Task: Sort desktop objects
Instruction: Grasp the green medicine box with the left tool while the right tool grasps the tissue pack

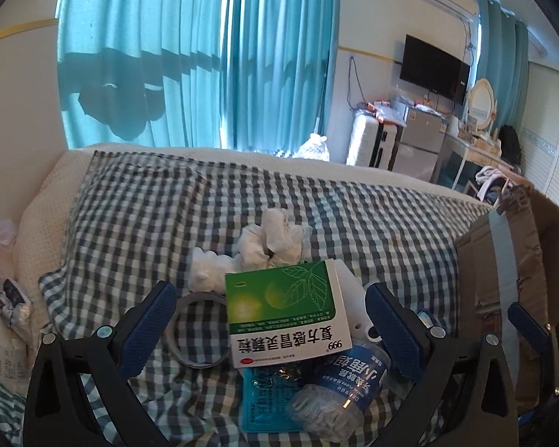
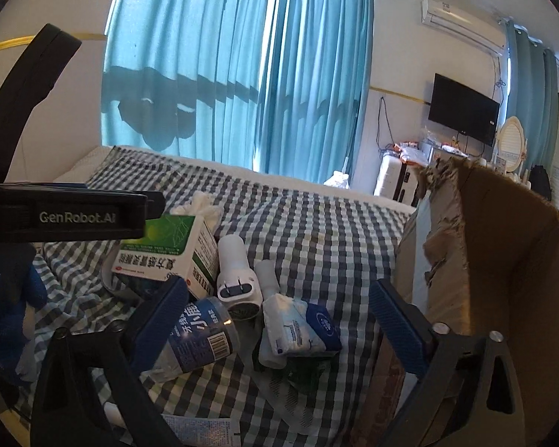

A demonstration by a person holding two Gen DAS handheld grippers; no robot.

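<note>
My left gripper [image 1: 270, 298] is open above a pile on the checked cloth [image 1: 354, 223]. A green-and-white medicine box [image 1: 287, 316] lies between its fingers without touching the pads. Beside it are a tape roll [image 1: 197, 331], a clear jar with a blue label [image 1: 339, 391] and a blue sachet [image 1: 261, 402]. Crumpled tissues [image 1: 272, 240] lie just beyond. My right gripper [image 2: 279, 290] is also open, over a tissue pack [image 2: 302, 327] and a white plug adapter [image 2: 238, 279]. The jar [image 2: 201, 335] sits by its left finger, with the medicine box [image 2: 167, 249] behind.
An open cardboard box [image 2: 503, 260] stands close on the right, also in the left wrist view [image 1: 510, 279]. The left gripper's body [image 2: 74, 218] and a blue-gloved hand [image 2: 11, 298] fill the right wrist view's left side. Bags [image 1: 0, 298] lie at the cloth's left edge.
</note>
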